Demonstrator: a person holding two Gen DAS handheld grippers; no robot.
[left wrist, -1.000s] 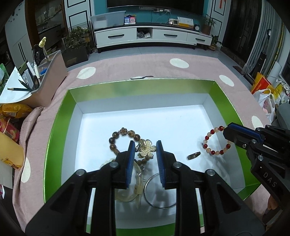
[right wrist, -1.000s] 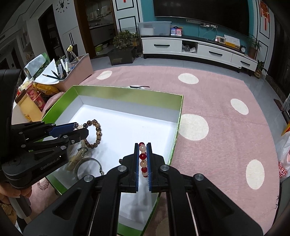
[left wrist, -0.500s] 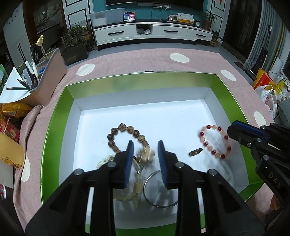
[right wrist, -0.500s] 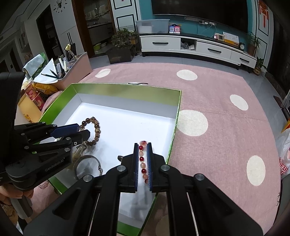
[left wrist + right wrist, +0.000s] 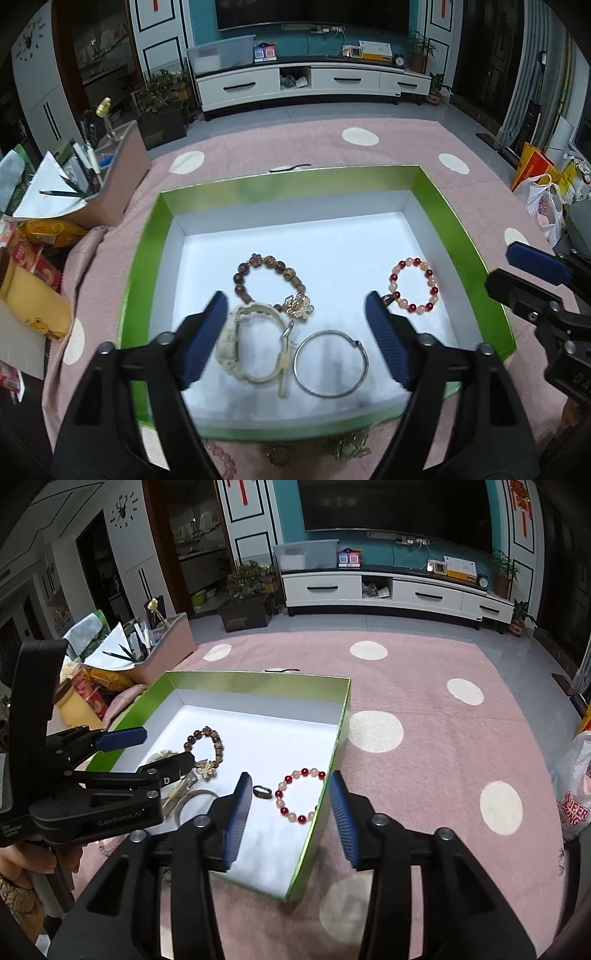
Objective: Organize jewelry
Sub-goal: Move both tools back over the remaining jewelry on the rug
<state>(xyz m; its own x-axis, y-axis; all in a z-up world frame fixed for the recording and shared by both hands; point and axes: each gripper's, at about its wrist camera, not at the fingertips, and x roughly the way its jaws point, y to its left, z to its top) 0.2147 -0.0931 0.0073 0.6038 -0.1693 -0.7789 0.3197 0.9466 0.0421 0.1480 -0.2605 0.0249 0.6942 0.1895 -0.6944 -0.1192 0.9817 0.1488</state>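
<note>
A green box (image 5: 147, 254) with a white floor holds the jewelry. In it lie a red-and-peach bead bracelet (image 5: 414, 285) (image 5: 300, 794), a brown bead bracelet (image 5: 266, 275) (image 5: 207, 740), a gold flower brooch (image 5: 298, 307), a cream watch (image 5: 251, 345), a silver bangle (image 5: 331, 363) and a small dark ring (image 5: 262, 792). My left gripper (image 5: 295, 338) is open and empty above the watch and bangle. My right gripper (image 5: 291, 812) is open and empty above the red bracelet, at the box's right wall.
The box sits on a pink cloth with white dots (image 5: 424, 760). More loose jewelry lies in front of the box (image 5: 347, 448). A pink pen holder (image 5: 107, 184) and snack packs (image 5: 33, 251) stand at the left. A plastic bag (image 5: 576, 794) is at the right.
Both grippers opened. The right one let go of the red bracelet, which now lies flat in the box. The left one released the flower brooch and pulled back.
</note>
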